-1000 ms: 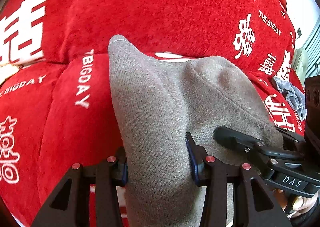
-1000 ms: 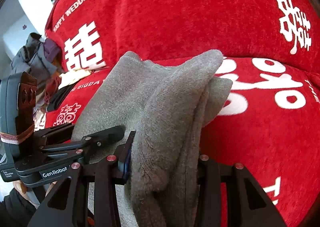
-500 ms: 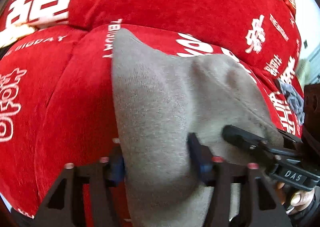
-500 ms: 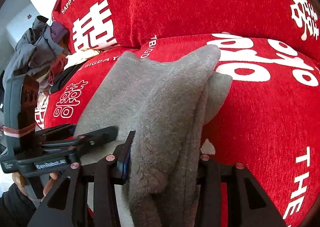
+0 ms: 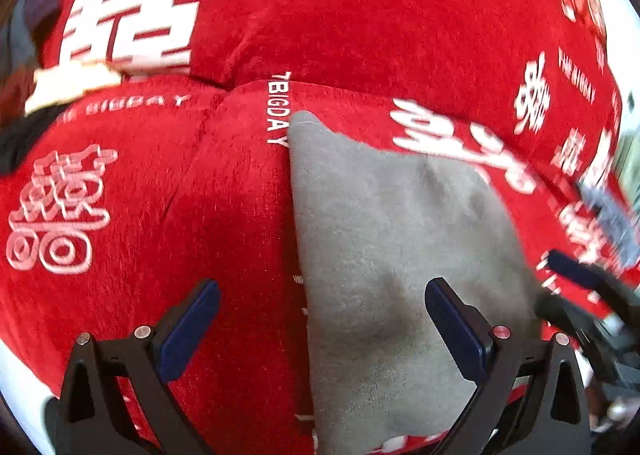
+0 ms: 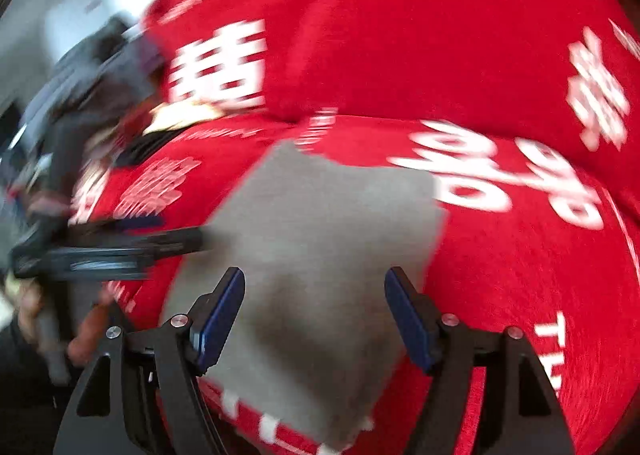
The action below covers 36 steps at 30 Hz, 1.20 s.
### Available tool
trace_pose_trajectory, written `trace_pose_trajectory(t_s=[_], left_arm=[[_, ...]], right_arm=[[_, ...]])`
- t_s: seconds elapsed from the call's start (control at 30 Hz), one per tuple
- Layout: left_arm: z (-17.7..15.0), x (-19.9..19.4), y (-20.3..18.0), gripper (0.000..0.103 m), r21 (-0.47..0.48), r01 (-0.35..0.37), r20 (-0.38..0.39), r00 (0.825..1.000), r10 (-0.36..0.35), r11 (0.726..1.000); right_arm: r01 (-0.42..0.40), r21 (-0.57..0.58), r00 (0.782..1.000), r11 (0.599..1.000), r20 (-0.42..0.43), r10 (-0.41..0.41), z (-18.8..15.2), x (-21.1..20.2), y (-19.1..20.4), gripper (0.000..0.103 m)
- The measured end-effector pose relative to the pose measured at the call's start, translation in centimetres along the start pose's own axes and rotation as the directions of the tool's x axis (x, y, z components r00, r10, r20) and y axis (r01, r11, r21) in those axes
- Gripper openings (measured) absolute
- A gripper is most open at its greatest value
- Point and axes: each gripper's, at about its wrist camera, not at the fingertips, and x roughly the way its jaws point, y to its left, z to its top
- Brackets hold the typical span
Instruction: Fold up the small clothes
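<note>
Both tongs (image 5: 322, 319) (image 6: 314, 313) released; grey cloth (image 5: 392, 255) lies flat on red cover (image 5: 160, 215).

Both grippers spread wide, holding nothing.

The left gripper (image 5: 322, 305) has its blue-padded jaws set far apart, the fingers angled outward from the black frame. The right gripper (image 6: 314, 295) is likewise parted, its pads well apart. In the right wrist view the left gripper shows blurred at the left edge, with the person's left hand (image 6: 28, 315) gripping its handle. In the left wrist view the right gripper shows blurred at the right edge; how its jaws stand cannot be told there.
</note>
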Motion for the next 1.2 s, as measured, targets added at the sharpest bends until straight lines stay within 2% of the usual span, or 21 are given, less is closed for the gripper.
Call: trace_pose_trajectory(t_s=[0.07,0.1,0.17,0.2,0.27,0.4,0.47,0.6,0.7,0.83,0.93,1.07,1.2], left_arm=[[-0.6,1.7,-0.8,0.102,0.054,-0.110,-0.043,0.993,0.112,0.993],[-0.8,2.6,-0.6,0.103,0.044,-0.113,-0.068,0.991,0.116,0.993],[-1.0,3.0,0.4,0.103,-0.019,-0.063,-0.079,0.995,0.062,0.998],[-0.9,3.2,0.7,0.103,-0.034,-0.044,-0.097,0.994,0.040,0.998],[-0.8,3.0,0.7,0.103,-0.030,-0.047,-0.107,0.993,0.044,0.998],[1.1,2.4,-1.0,0.103,0.023,-0.073,-0.091,0.993,0.075,0.997],[2.1,2.8,-1.9,0.103,0.041,-0.083,-0.090,0.992,0.087,0.996],[3.1,5.4,-3.5,0.103,0.095,-0.149,-0.147,0.976,0.162,0.984],[3.1,6.1,-3.7,0.103,0.088,-0.149,-0.140,0.977,0.160,0.985],[3.3,6.1,-3.3,0.103,0.067,-0.138,-0.157,0.977,0.147,0.988],[3.3,4.9,-3.2,0.103,0.061,-0.143,-0.154,0.977,0.151,0.988],[2.2,3.1,-2.4,0.103,0.032,-0.141,-0.145,0.979,0.144,0.990],[0.9,3.1,-1.8,0.103,0.013,-0.144,-0.146,0.979,0.145,0.989]], right_arm=[[-0.002,-0.042,1.000,0.999,-0.022,0.001,-0.5,0.8,0.9,0.076],[0.010,-0.036,0.998,0.999,-0.058,-0.012,-1.1,1.9,0.8,0.076],[-0.001,0.007,0.993,1.000,-0.115,0.002,-2.2,3.7,-0.2,0.076],[-0.014,0.010,0.994,1.000,-0.105,0.015,-2.7,3.8,-0.6,0.076],[-0.030,-0.002,0.995,1.000,-0.098,0.030,-2.6,3.4,-0.6,0.076],[-0.079,0.035,0.993,0.996,-0.091,0.082,-0.1,2.9,-1.9,0.077],[-0.072,0.046,0.993,0.996,-0.087,0.076,1.6,3.4,-2.9,0.079],[-0.156,0.138,0.969,0.978,-0.168,0.178,5.1,7.7,-5.9,0.079],[-0.164,0.203,0.948,0.965,-0.239,0.211,6.3,11.7,-7.5,0.079],[-0.156,0.254,0.950,0.955,-0.225,0.215,7.3,13.1,-8.5,0.079],[-0.101,0.234,0.968,0.967,-0.202,0.150,7.2,11.0,-7.7,0.079],[-0.117,0.060,0.987,0.991,-0.104,0.122,3.8,4.5,-3.5,0.079],[-0.189,-0.055,0.980,0.980,-0.069,0.185,0.5,1.5,-0.6,0.079]])
